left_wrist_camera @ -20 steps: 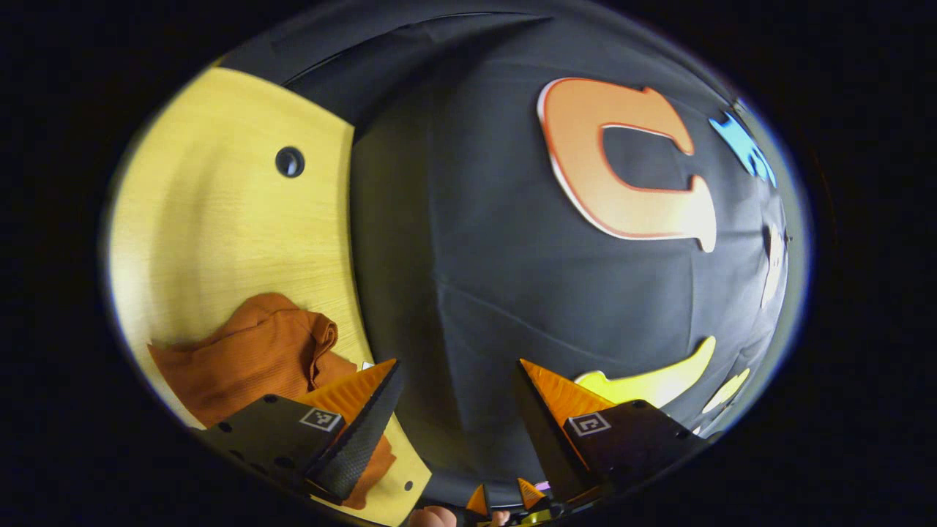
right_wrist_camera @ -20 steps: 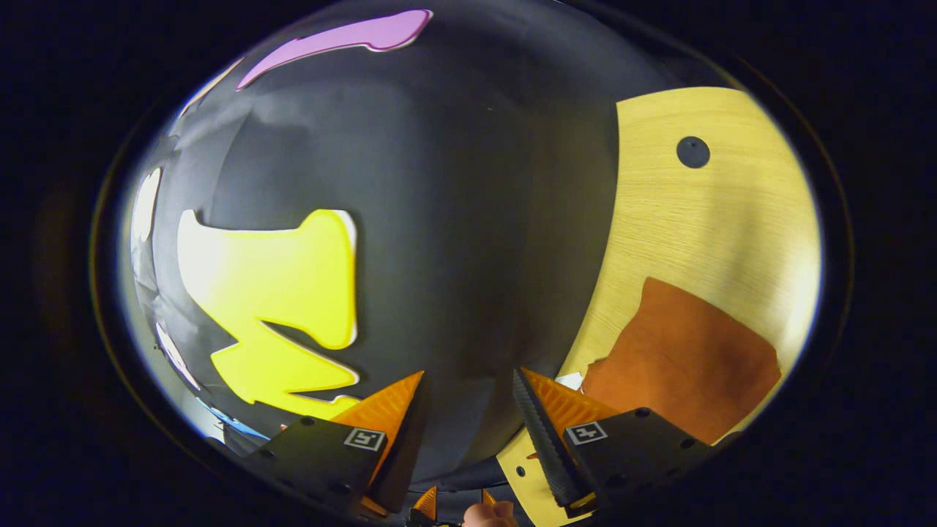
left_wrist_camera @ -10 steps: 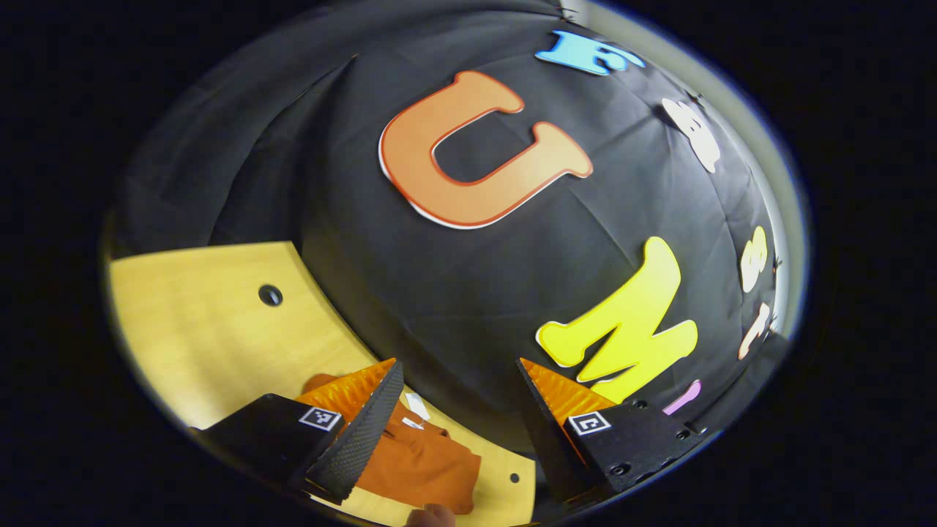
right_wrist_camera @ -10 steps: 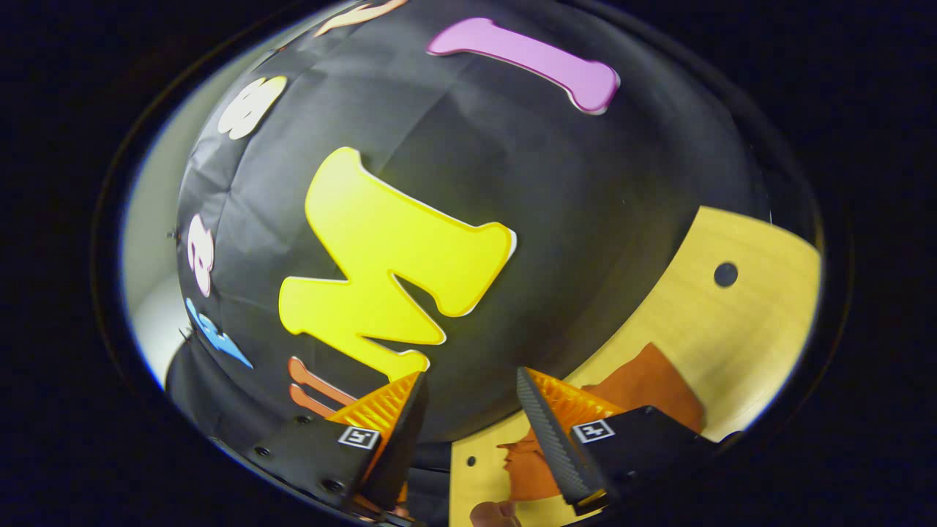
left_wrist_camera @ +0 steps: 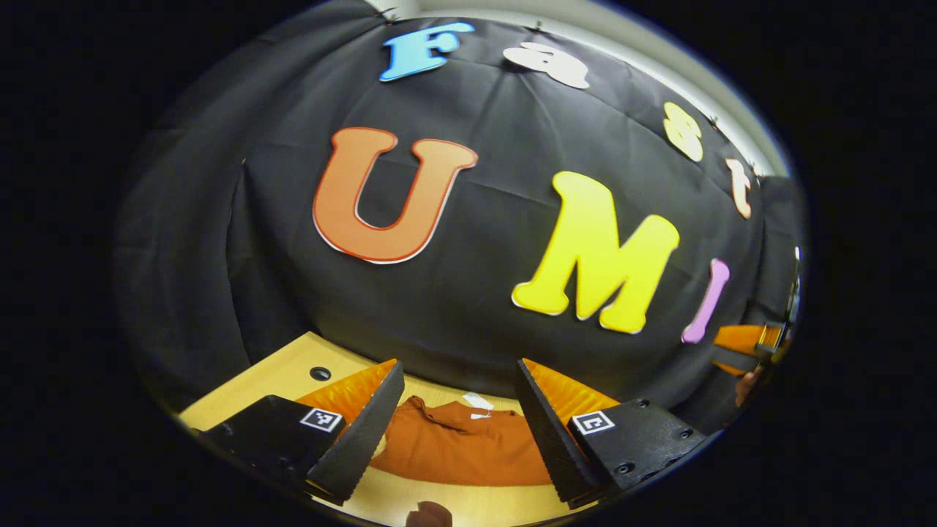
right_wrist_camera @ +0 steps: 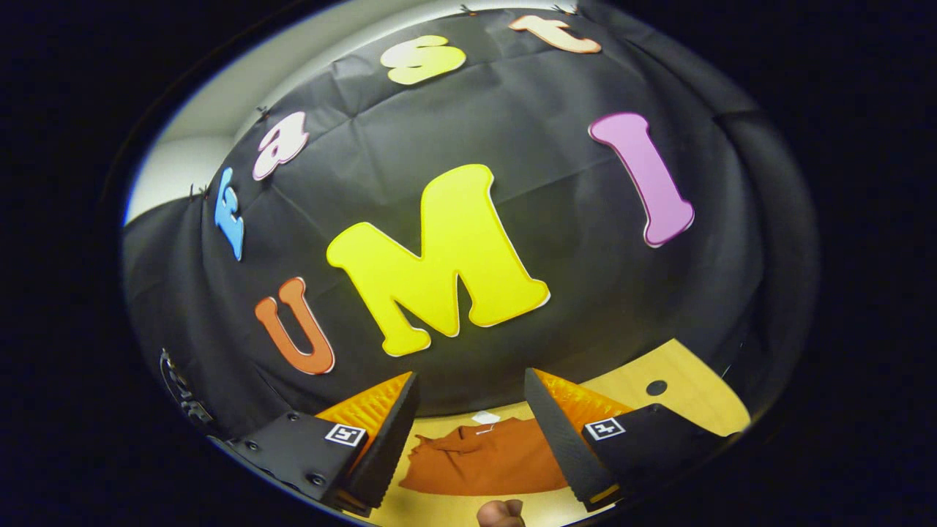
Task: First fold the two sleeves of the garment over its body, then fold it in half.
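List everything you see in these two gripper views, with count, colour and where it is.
garment: one, rust orange, lying bunched on the table, with a small white tag at its far edge
table: one, light wood, with a dark round hole near each far corner
booth wall: one, black cloth, behind the table
left gripper: one, fingers apart above the garment, holding nothing
right gripper: one, fingers apart above the garment, holding nothing
fingertip: one, at the bottom edge of the right gripper view

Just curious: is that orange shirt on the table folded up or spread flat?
Folded, it seems: the shirt lies as a compact bundle on the table, no sleeves sticking out. How neatly, cannot tell.
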The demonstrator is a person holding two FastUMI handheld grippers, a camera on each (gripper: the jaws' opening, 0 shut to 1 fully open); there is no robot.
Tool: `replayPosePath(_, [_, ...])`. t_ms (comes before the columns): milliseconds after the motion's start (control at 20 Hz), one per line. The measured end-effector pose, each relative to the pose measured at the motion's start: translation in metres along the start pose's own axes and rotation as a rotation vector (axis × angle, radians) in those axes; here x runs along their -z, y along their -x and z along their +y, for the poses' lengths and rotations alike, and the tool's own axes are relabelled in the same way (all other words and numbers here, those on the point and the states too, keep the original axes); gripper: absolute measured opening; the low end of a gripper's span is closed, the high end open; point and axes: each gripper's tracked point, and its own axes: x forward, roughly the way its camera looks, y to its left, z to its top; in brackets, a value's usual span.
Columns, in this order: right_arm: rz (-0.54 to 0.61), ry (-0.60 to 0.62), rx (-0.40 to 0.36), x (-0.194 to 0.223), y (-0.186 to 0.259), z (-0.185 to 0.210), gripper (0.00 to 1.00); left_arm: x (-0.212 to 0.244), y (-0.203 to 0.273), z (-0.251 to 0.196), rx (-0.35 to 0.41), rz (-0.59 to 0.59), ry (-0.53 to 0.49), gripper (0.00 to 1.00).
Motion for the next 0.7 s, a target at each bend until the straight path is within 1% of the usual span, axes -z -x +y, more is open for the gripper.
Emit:
replayPosePath(50, [-0.015,0.057,0.006,0.002,0.008,0.002,0.97,0.002,0.008,-0.001,0.002,-0.004,-0.039,0.98])
replayPosePath(150, [-0.047,0.169,0.046,0.003,0.027,-0.003,0.95,0.004,0.028,-0.005,0.002,-0.021,-0.095,0.98])
replayPosePath(200, [-0.063,0.211,0.047,0.003,0.037,-0.003,0.96,0.004,0.036,-0.003,-0.002,-0.033,-0.122,1.0])
replayPosePath(250, [-0.065,0.246,0.052,0.007,0.044,0.0,0.95,0.005,0.045,-0.005,0.001,-0.039,-0.156,0.98])
replayPosePath(300, [-0.053,0.283,0.055,0.016,0.051,0.0,0.95,0.004,0.054,0.0,-0.017,-0.05,-0.195,0.98])
replayPosePath(350, [-0.039,0.318,0.043,0.027,0.059,0.004,0.95,0.006,0.06,0.0,-0.017,-0.053,-0.218,0.99])
replayPosePath(400, [-0.034,0.354,0.049,0.034,0.068,0.003,0.95,0.009,0.068,0.0,-0.019,-0.054,-0.229,0.98])
replayPosePath(500, [-0.045,0.399,0.073,0.045,0.085,0.002,0.96,0.017,0.083,0.004,-0.037,-0.043,-0.213,0.98])
replayPosePath(600, [-0.061,0.395,0.101,0.059,0.102,0.002,0.96,0.024,0.095,0.005,-0.042,-0.034,-0.18,0.98])
replayPosePath(700, [-0.082,0.384,0.121,0.072,0.119,0.003,0.96,0.048,0.107,-0.001,-0.022,0.023,-0.166,0.98])
